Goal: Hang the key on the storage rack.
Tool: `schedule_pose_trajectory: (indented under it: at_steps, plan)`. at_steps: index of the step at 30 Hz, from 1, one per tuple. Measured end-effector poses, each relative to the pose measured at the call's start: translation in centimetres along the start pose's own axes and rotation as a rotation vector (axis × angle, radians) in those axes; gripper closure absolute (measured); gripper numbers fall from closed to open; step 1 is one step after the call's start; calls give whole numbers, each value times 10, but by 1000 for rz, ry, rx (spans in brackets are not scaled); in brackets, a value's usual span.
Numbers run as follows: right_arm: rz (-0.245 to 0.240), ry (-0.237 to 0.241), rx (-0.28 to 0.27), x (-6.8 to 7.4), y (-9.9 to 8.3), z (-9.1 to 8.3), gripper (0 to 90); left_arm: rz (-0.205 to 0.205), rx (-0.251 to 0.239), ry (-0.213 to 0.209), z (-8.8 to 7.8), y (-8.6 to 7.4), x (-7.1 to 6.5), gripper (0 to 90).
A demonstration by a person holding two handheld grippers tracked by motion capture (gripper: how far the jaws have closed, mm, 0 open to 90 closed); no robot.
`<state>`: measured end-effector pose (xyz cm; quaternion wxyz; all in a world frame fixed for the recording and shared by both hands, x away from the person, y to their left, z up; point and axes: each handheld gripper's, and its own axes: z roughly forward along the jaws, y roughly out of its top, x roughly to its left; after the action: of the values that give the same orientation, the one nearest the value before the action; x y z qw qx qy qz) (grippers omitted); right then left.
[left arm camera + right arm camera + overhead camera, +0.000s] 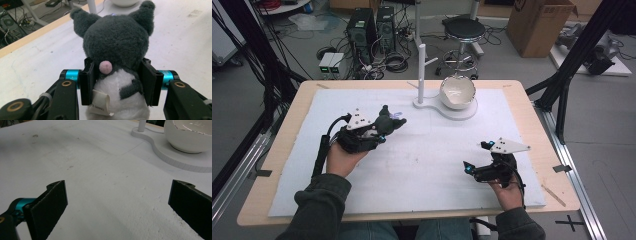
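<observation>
High view, left to right: left gripper [388, 125] clamps a grey plush toy [387, 122] at its waist above the white mat [422, 165]. Soft, light, compressible; the torso looks the best hold. Right gripper [475, 159] released, holding nothing.

Plush toy [117, 42]: dark grey pile fabric, fuzzy and matt, with a white pile belly, a pink pompom tail and a creased white cloth label. Left gripper [117, 82]: matt black pads, plastic-looking arms, glossy teal metal-looking sleeves and brass-coloured rivets. Bowl [192, 135]: glossy white (reflections on its rim). Stand [447, 107]: smooth matt white. Mat [100, 190]: white, finely grainy, foam-like. Table [277, 150]: pale wood edge.
</observation>
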<state>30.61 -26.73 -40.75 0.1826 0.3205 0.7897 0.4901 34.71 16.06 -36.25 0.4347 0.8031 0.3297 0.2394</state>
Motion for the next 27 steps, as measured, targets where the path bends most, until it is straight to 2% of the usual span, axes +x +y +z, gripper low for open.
schedule_pose_trajectory:
  at_steps: [7,12,18,27]
  plan:
    - [3,2,-9,-1,0,-1,14,-7,-21,-13,4,2,-2,520]
    - [-8,4,-5,2,1,-1,14,-18,-36,13,11,2,-3,520]
    - [-8,8,0,1,1,0,14,-9,-66,36,14,6,-6,521]
    - [-7,8,1,3,2,0,14,-33,-86,29,16,13,-6,525]
